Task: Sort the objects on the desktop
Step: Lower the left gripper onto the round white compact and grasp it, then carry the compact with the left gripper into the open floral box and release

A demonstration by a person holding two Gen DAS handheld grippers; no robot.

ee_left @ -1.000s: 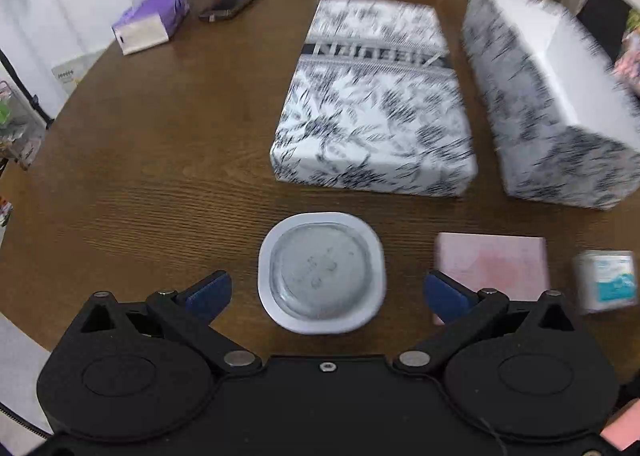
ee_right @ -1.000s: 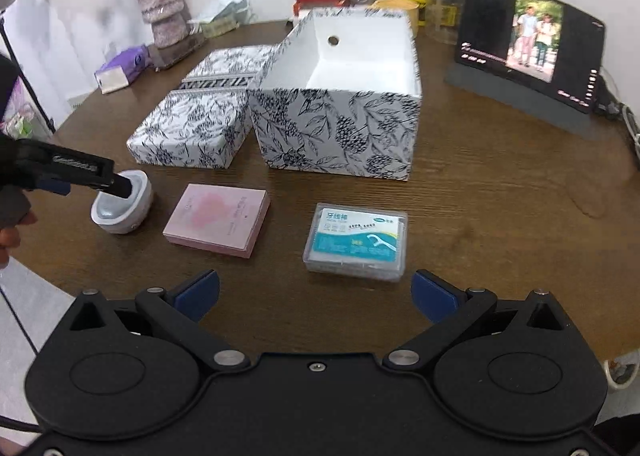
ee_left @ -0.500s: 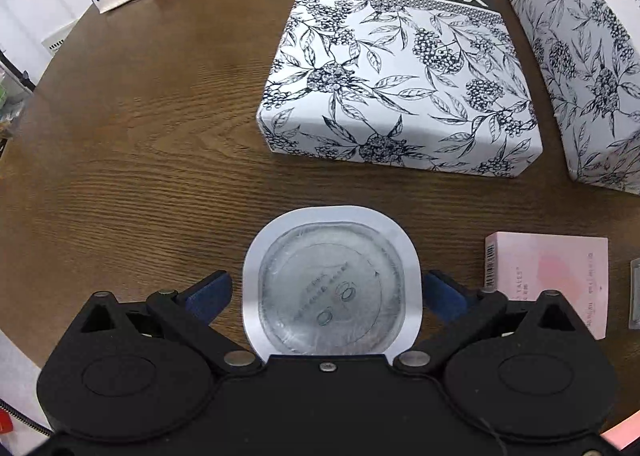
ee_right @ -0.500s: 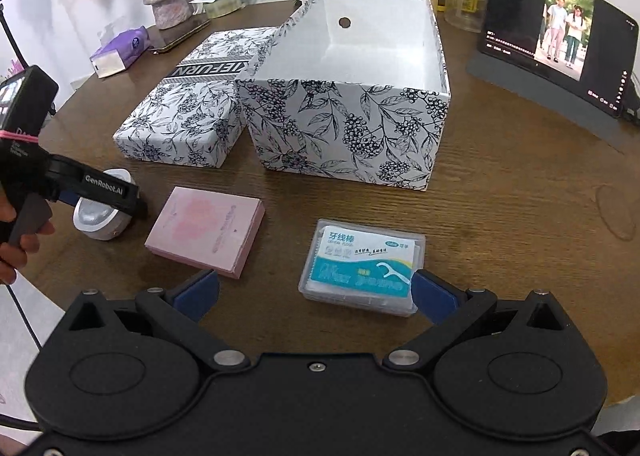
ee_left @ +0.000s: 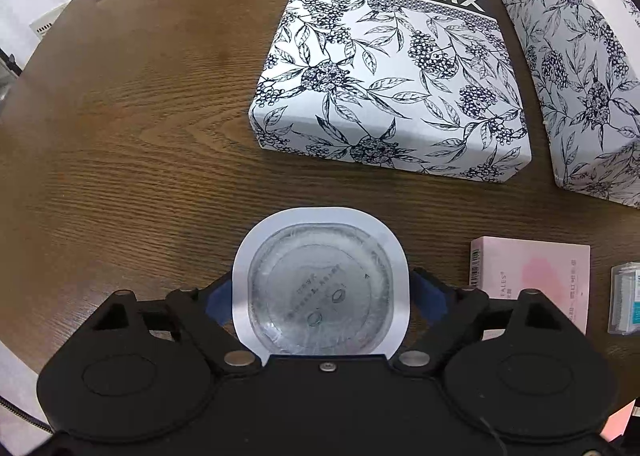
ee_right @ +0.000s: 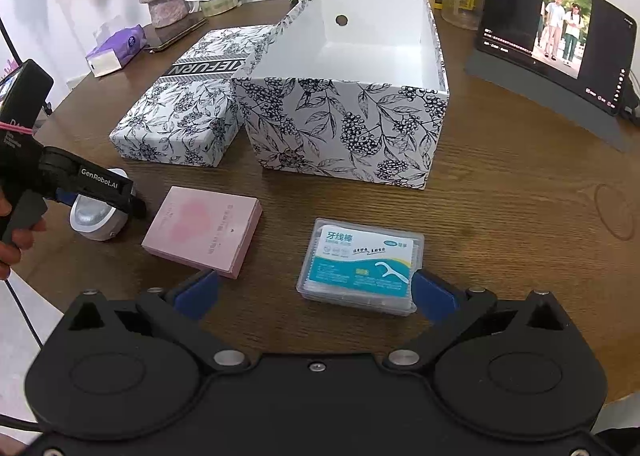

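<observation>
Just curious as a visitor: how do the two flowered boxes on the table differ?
The open box stands taller and shows a bare white inside; the lid lies flat and low beside it. The lid bears a dark lettered band; the open box's visible sides show none. Both share the same black-and-white berry-and-leaf print.

"XIEFURN": box lid (ee_left: pixel 394 68). "GenRobot.AI": left claw (ee_right: pixel 100 212).

The open box (ee_right: pixel 352 112) stands mid-table with bare wood in front of it, broken only by the pink pack (ee_right: pixel 202 230) and floss case (ee_right: pixel 362 266). Its lid (ee_right: pixel 188 104) crowds its left wall. To its right the tabletop (ee_right: pixel 520 208) lies free up to the tablet (ee_right: pixel 556 40).
</observation>
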